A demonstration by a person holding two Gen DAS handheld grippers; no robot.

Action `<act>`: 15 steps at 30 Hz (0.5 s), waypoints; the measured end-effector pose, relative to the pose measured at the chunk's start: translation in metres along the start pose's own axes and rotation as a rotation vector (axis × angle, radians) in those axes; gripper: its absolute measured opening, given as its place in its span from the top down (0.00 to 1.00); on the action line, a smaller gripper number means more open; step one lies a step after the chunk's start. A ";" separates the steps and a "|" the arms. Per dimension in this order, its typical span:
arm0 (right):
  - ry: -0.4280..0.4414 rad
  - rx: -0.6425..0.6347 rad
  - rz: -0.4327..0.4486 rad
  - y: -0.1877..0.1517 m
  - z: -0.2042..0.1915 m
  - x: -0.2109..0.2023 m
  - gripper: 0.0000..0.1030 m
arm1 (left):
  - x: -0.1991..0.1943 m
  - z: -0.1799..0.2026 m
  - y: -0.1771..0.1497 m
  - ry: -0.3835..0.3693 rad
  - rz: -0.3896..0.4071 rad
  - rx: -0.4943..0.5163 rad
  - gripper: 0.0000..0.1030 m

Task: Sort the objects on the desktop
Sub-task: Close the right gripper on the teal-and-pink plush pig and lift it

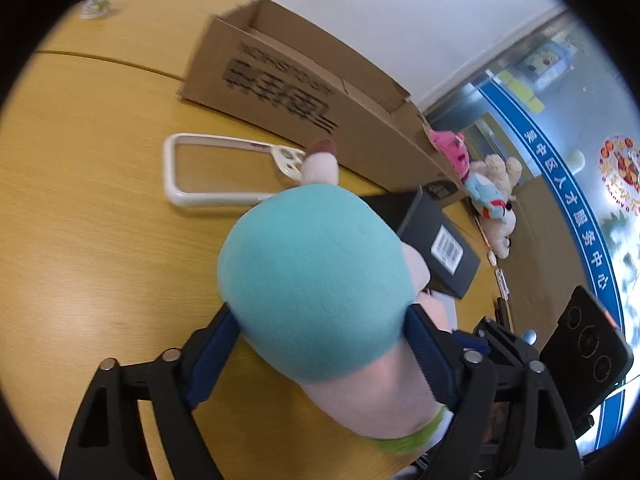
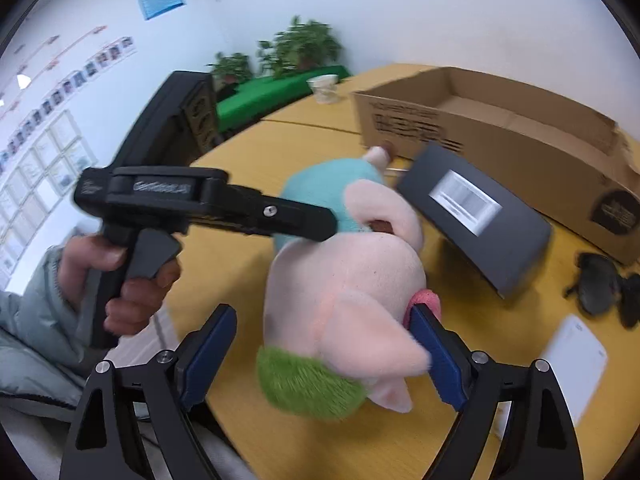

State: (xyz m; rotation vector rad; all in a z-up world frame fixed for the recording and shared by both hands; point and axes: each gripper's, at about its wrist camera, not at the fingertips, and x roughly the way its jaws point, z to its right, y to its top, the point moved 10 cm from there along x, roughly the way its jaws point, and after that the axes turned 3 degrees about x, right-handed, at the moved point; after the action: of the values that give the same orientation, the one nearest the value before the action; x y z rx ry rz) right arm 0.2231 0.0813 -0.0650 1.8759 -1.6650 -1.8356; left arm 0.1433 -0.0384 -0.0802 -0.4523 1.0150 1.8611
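Observation:
A plush pig (image 1: 316,280) with a teal body, pink head and green tuft lies on the wooden table (image 1: 100,240). In the left wrist view my left gripper (image 1: 320,344) is shut on its teal body, both blue pads pressing the fabric. The right wrist view shows the pig's head (image 2: 344,280) between the wide jaws of my right gripper (image 2: 324,356). There the right pad (image 2: 436,356) touches a pink part, and a gap separates the left pad from the plush. A hand (image 2: 120,280) holds the left gripper (image 2: 316,224) over the teal body.
An open cardboard box (image 1: 304,92) (image 2: 520,140) stands behind the pig. A dark grey box with a barcode label (image 1: 436,240) (image 2: 472,212) leans beside it. A white phone case (image 1: 216,172), more plush toys (image 1: 492,188), dark sunglasses (image 2: 608,284), a white card (image 2: 576,352) and a paper cup (image 2: 326,86) are around.

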 end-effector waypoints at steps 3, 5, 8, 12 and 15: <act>0.073 -0.035 0.015 0.003 -0.021 0.004 0.15 | -0.020 -0.012 0.003 0.009 0.024 -0.007 0.34; 0.058 -0.037 -0.005 0.005 -0.021 0.017 0.15 | -0.016 -0.019 0.001 0.012 0.014 -0.036 0.26; 0.040 -0.011 -0.023 0.007 -0.015 0.026 0.15 | 0.010 -0.015 -0.005 -0.109 -0.039 -0.138 0.20; 0.041 -0.002 -0.036 0.006 -0.015 0.038 0.22 | 0.023 0.001 -0.008 -0.119 -0.048 -0.074 0.23; 0.062 0.036 -0.019 0.009 -0.009 0.036 0.28 | 0.020 0.009 -0.004 -0.105 -0.056 -0.055 0.30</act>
State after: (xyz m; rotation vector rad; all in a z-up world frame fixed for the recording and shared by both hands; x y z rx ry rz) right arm 0.2143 0.0483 -0.0812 1.9477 -1.6771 -1.7467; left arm 0.1382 -0.0190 -0.0900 -0.4069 0.8751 1.8464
